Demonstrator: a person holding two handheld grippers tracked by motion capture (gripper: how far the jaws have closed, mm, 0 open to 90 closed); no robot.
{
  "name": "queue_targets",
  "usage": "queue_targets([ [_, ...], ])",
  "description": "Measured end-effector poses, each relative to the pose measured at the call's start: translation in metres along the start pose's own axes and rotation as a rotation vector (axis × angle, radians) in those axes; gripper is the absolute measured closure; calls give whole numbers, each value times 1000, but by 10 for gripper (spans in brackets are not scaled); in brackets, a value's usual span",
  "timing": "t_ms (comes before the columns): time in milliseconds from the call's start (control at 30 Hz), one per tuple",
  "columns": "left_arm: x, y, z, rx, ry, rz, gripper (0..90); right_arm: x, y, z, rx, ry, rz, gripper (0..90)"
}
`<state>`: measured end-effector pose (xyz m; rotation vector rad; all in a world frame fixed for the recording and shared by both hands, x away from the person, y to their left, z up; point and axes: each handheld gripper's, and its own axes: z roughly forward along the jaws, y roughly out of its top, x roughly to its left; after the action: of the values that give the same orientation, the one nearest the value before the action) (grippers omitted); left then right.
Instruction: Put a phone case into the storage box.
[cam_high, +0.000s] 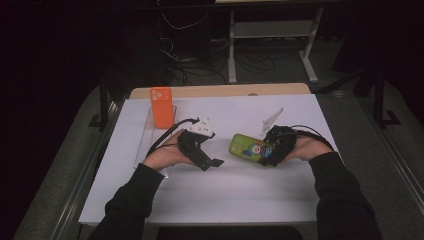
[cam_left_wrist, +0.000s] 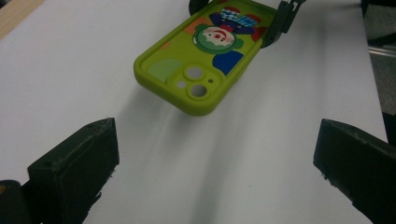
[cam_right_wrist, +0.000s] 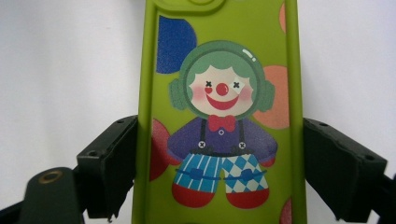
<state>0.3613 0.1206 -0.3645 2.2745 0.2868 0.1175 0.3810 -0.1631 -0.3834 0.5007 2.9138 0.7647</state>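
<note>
Phone case (cam_high: 246, 147), green silicone: light, flexible, grippy. Right gripper (cam_high: 271, 153) clamps its long edges, lifted off worktop (cam_high: 240, 195); left gripper (cam_high: 212, 162) stands open, empty.

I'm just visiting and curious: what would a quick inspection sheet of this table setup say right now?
Surface: white table top, with a wooden edge at the far side.
Job's things: green phone case with a clown picture, held off the table.
Clutter: orange phone case standing in a clear tray at the far left.
Grippers: right gripper clamps the green case by its long sides; left gripper is open with nothing between its jaws, pointing toward the case.
Cables: a black cable trails from the left gripper; more lie on the floor behind.
Surroundings: dark room, with a white stand's legs beyond the table.
</note>
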Motion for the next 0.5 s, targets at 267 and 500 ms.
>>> queue_targets([
  [267,0,-4,-1,12,-8,28,0,10,6,10,19,30,-54,152],
  [500,-6,-4,-1,-1,-50,44,0,24,13,14,32,60,-101,152],
])
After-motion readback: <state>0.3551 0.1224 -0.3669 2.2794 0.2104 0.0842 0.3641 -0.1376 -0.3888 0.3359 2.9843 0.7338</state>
